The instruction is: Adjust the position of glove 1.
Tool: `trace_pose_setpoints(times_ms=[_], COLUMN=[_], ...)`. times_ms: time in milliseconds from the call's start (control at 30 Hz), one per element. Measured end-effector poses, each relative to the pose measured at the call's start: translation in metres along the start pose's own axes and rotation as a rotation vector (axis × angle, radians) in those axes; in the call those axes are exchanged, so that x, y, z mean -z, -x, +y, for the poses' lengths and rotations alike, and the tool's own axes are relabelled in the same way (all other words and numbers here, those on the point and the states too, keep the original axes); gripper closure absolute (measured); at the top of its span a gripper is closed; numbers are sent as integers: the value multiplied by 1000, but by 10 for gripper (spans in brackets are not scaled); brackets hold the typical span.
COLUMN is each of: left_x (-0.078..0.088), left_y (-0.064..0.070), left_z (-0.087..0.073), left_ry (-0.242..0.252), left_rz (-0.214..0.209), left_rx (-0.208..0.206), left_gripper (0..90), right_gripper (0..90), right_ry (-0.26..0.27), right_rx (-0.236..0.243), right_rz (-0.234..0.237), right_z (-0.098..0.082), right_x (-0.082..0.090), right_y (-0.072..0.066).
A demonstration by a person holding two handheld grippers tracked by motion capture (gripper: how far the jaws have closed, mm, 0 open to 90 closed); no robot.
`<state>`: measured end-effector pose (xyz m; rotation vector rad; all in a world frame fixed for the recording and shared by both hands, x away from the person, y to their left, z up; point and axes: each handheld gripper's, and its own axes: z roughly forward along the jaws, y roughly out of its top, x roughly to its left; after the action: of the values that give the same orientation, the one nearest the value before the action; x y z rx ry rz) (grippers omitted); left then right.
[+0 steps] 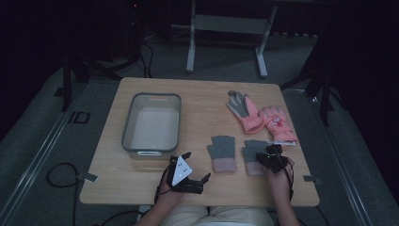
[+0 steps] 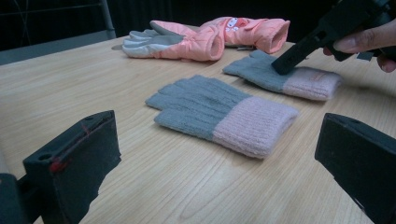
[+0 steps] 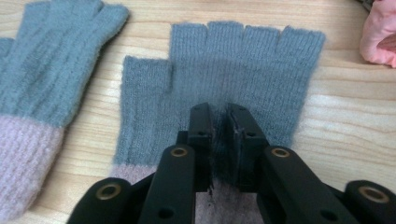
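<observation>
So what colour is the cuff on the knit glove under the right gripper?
Pale pink, on the grey knit glove; clearest in the left gripper view.

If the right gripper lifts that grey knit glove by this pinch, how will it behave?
Probably floppy: the grey knit glove lies flat and limp, so fingers and pink cuff would likely droop from the right gripper. Likely light. The fuzzy knit should resist slipping, though a small pinch may stretch it.

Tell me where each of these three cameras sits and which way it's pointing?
High view: above the person's side, facing forward and down on the wooden table, grey bin and gloves; both forearms enter from below.
Left gripper view: rides the left tool, looking level across the table; its two black jaws stand wide apart.
Right gripper view: rides the right tool, looking down; its jaws pinch the right grey knit glove.
Shared: both gripper views show the left grey knit glove.
</observation>
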<state>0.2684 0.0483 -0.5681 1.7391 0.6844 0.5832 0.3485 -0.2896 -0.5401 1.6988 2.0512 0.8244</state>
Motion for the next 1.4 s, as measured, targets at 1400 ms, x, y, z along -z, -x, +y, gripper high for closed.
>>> trace_pose_setpoints(times_ms=[1400], left_x=[0], left_y=[0], left_z=[0], left_ry=[-4], left_rz=[-7], left_rx=[-1], left_gripper=[0], right_gripper=[834], right_ry=[-50], right_rx=[337], right_rz=[116], right_z=[2], right_x=[1], right_y=[16])
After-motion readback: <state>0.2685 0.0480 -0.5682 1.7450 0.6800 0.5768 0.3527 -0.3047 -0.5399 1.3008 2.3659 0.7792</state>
